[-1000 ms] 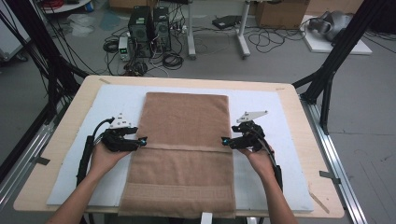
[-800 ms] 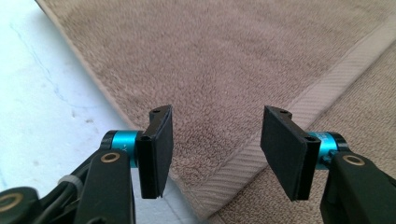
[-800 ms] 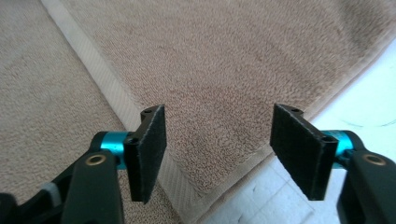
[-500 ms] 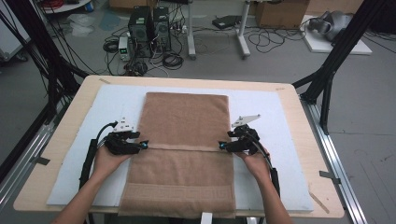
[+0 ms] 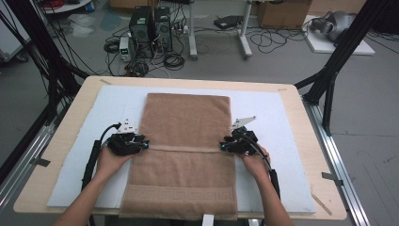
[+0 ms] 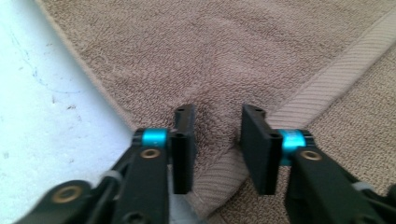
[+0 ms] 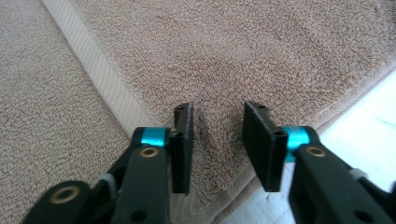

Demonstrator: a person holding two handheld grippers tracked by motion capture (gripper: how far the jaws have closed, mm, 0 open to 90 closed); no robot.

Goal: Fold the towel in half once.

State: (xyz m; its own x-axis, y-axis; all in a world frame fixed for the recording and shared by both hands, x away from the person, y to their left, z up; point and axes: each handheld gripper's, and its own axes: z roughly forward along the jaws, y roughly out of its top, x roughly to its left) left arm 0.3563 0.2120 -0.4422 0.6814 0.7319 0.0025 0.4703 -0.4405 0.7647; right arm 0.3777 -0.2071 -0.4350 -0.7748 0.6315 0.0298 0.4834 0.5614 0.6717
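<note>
- My forearms come in from the near edge of the surface [image 5: 301,101], one at each side of the brown towel [image 5: 188,122].
- The towel lies flat on the white pad [image 5: 273,122], running lengthwise away from me; its near end, with a woven border band, reaches the near edge of the surface.
- A folded-over layer covers the far part of the towel, and its hemmed edge crosses the towel from side to side, right between my two hands.
- My left hand-held gripper [image 5: 141,144] sits at the left end of that hemmed edge, at the towel's left side. In the left gripper view, the left hand-held gripper [image 6: 217,140] has its jaws parted to a middling gap (not pinched), with the corner of the folded layer [image 6: 219,182] lying between them. I can't tell whether the pads touch the cloth.
- My right hand-held gripper [image 5: 225,145] mirrors it at the right end of the hem. In the right gripper view, the right hand-held gripper [image 7: 218,140] shows a similar gap, jaws astride the other corner [image 7: 219,186] of the layer, the white pad just beside it.
- Beyond the grippers the folded layer stretches smooth to the towel's far end, just short of the pad's far edge.
- Past the surface, the floor carries computer towers [image 5: 150,26] and tangled cables [image 5: 176,59].
</note>
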